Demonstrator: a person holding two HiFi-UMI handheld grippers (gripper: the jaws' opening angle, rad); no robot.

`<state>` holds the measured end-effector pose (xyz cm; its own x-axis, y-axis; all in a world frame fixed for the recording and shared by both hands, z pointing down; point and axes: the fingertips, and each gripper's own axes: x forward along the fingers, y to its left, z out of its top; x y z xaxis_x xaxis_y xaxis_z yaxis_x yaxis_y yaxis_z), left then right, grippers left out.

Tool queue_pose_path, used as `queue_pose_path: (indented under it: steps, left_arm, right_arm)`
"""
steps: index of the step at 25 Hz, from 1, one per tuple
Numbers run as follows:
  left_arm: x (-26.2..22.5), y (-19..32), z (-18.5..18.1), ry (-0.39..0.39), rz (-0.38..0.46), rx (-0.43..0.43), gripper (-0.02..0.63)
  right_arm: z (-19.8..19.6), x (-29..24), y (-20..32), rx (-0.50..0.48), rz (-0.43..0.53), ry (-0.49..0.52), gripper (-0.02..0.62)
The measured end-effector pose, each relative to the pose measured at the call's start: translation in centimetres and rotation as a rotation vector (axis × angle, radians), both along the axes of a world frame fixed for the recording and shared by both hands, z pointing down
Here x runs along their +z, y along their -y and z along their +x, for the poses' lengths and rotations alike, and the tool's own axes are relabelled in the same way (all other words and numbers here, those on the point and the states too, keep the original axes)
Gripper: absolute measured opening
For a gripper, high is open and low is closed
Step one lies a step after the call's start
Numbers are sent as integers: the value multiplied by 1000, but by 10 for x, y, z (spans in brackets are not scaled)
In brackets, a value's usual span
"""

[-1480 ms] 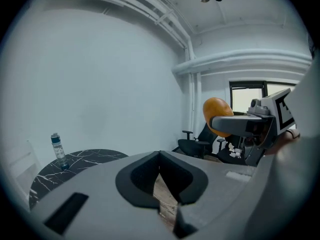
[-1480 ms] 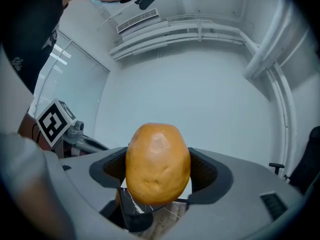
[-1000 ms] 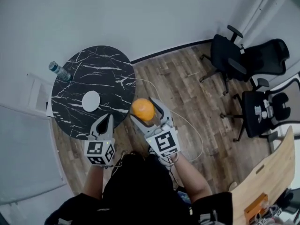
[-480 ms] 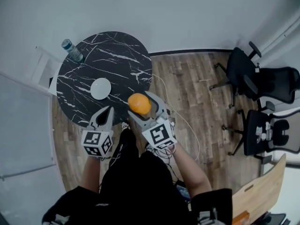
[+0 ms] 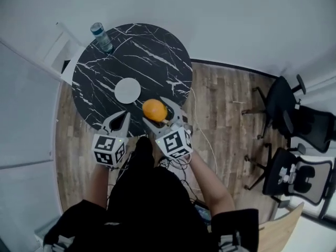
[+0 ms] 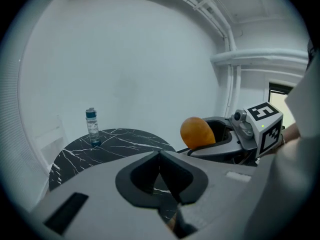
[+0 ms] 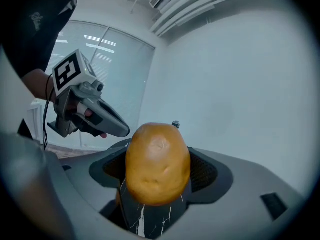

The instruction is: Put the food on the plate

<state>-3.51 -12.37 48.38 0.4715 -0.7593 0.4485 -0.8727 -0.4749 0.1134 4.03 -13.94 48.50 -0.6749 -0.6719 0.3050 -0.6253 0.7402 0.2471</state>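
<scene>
An orange-brown, potato-shaped piece of food (image 5: 154, 109) is clamped in my right gripper (image 5: 157, 114), which is shut on it and holds it over the near edge of the round black marble table (image 5: 152, 56). In the right gripper view the food (image 7: 157, 163) fills the gap between the jaws. A small white plate (image 5: 127, 90) lies on the table, just left of and beyond the food. My left gripper (image 5: 120, 118) is shut and empty at the table's near edge, left of the right one. From the left gripper view (image 6: 160, 156), the food (image 6: 197, 132) shows at the right.
A water bottle (image 5: 102, 37) stands upright at the table's far left edge, also in the left gripper view as the bottle (image 6: 91, 126). Black office chairs (image 5: 286, 114) stand on the wooden floor (image 5: 231, 119) at the right. White walls close off the far side and the left.
Both grippers and the person have come closer to the table. The food, held throughout, has gone from over the floor to over the table's near edge, nearer the plate.
</scene>
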Motion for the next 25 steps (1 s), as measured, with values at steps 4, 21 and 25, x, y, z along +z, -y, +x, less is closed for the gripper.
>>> queue_pose_path:
  steps: [4, 21, 25]
  left_arm:
    - [16, 11, -17, 1, -34, 3, 0]
    - [34, 44, -31, -385, -260, 128, 272]
    - [37, 54, -34, -412, -259, 125, 272]
  right_arm:
    - [-30, 19, 13, -103, 17, -35, 345]
    - [-115, 60, 34, -312, -15, -18, 345]
    - [-126, 63, 41, -319, -29, -12, 345]
